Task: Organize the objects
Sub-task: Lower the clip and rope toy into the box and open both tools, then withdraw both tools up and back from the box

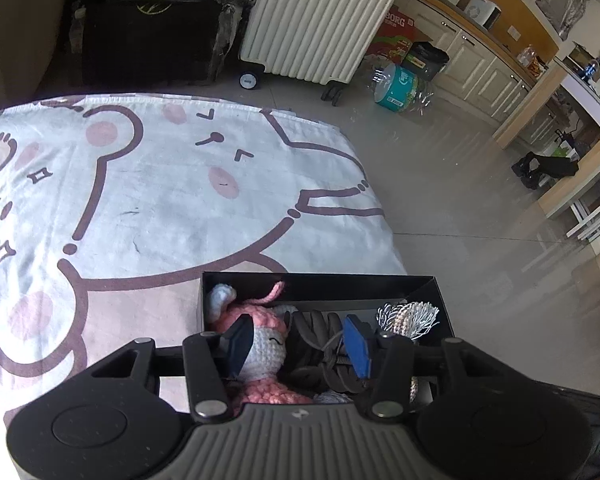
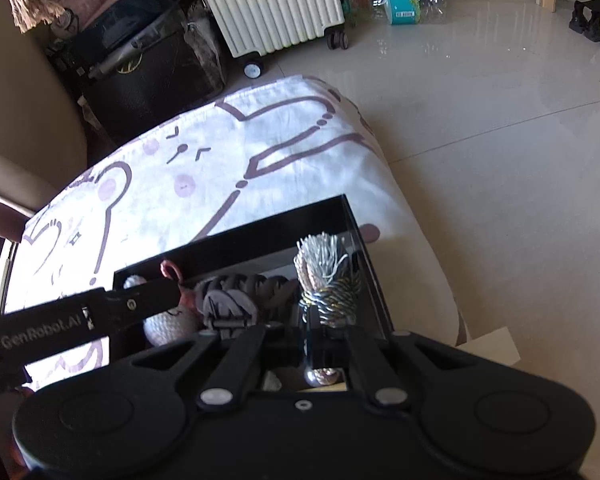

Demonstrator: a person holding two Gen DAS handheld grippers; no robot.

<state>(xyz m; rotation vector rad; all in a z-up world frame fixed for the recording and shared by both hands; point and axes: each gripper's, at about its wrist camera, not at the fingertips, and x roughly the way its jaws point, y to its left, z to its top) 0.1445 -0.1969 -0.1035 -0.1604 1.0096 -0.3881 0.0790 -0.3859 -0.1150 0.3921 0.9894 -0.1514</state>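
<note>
Spread wide, my left gripper [image 1: 300,344] jaws hang over the open black cardboard box [image 1: 320,282], angled down above the pink-and-white crocheted toy [image 1: 266,346] at its left end. I see dark grey gloves [image 1: 316,332] mid-box. My right gripper [image 2: 320,344], tilted steeply down at the box's right end, clamps the silver-tasselled cord bundle [image 2: 328,280].

Both wrist views close above, looking down, sharing black box [image 1: 380,284], blanket [image 2: 284,160]

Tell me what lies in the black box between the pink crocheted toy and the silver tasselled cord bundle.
A dark grey strappy glove-like bundle lies between the crocheted toy and the tasselled cord bundle; both wrist views show it.
</note>
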